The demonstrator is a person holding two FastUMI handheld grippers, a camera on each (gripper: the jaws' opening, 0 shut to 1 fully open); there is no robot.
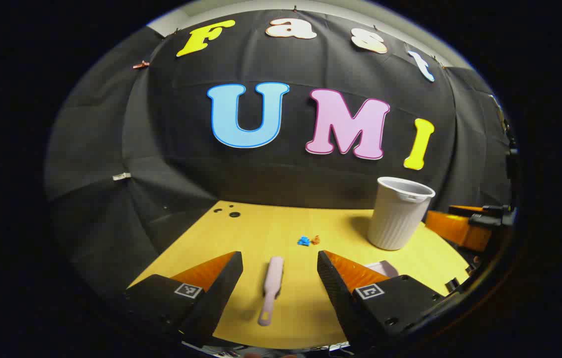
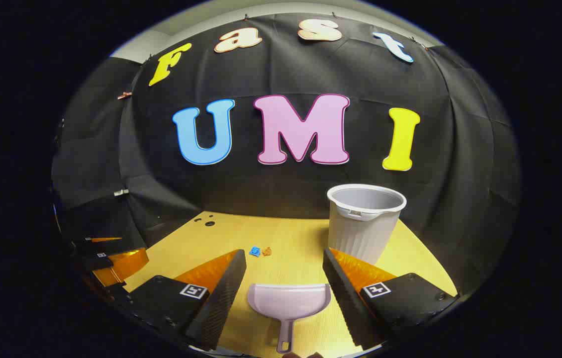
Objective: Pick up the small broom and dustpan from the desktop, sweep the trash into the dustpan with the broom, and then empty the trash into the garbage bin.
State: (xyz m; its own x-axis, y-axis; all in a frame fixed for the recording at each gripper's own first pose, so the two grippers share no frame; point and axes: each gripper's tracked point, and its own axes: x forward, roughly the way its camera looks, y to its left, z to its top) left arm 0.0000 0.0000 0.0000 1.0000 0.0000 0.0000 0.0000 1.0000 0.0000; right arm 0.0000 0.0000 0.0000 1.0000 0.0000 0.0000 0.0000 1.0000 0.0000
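the small broom [image 1: 271, 288] is seen lying flat on the wooden worktop [image 1: 271, 223], in line between the widely spread fingers of the left gripper [image 1: 279, 263], and nothing is held by them. the dustpan [image 2: 288, 301] is laid on the worktop between the wide fingers of the right gripper [image 2: 284, 263], with its handle toward the camera and its mouth toward the trash; it is not gripped. the trash [image 2: 260, 251], a blue scrap and an orange scrap just beside each other, is found farther off, near the middle of the worktop. the garbage bin [image 2: 365, 221] is stood upright to the right of the trash, close behind the right finger of the right gripper. nothing is placed between the dustpan and the trash.
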